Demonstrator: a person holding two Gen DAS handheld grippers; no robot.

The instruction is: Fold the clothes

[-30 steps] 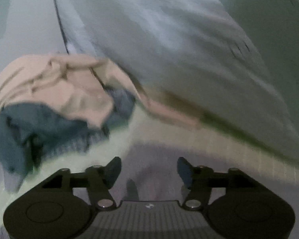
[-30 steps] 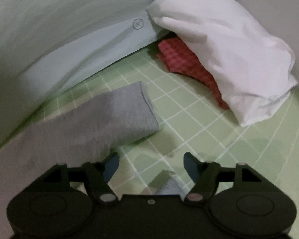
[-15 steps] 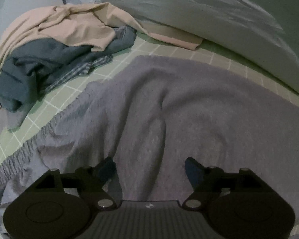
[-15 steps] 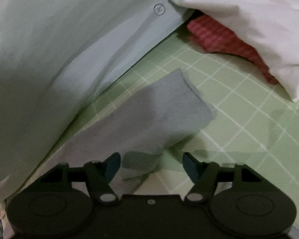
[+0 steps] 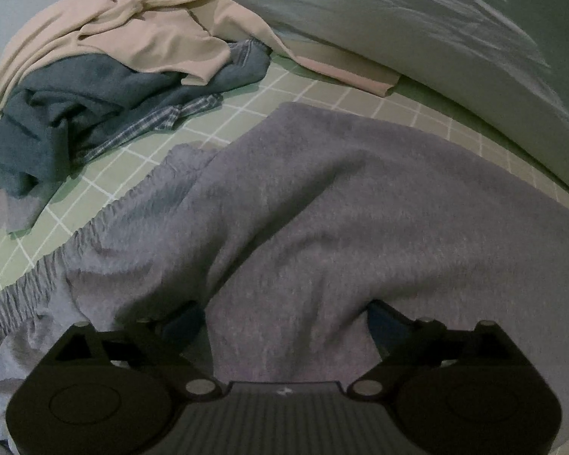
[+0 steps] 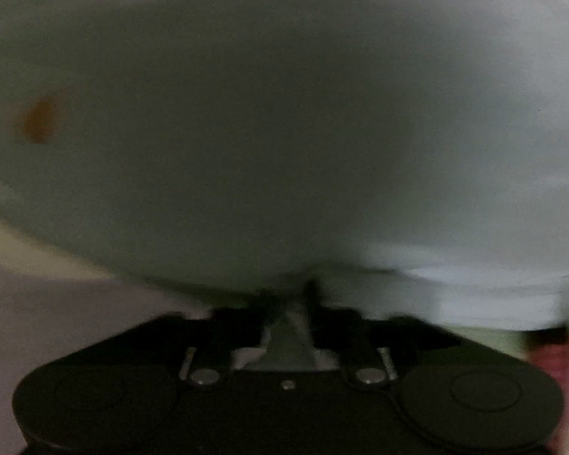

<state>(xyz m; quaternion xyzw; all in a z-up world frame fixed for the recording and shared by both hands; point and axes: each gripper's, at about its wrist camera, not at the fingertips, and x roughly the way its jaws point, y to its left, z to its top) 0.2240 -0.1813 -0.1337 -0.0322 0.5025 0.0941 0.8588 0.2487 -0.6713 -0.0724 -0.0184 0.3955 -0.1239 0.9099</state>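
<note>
Grey garment (image 5: 322, 204) is spread on the green gridded mat (image 5: 322, 91), filling the left view's centre. Left gripper (image 5: 284, 314): fingers wide and opening, cloth between them, not pinched. Unfolded pile (image 5: 94, 87) lies at 10 o'clock. Right gripper (image 6: 284, 303): fingers closing; view blurred, grip cannot be told. Step judged: laying flat. Next: an edge must be gripped for the fold.

A grey-lilac garment (image 5: 322, 208) is lying on a pale green, white-gridded mat (image 5: 322, 91); at ten o'clock, beige cloth (image 5: 140, 34) is topping dark teal (image 5: 76, 94) and blue plaid fabric (image 5: 151, 123).
</note>
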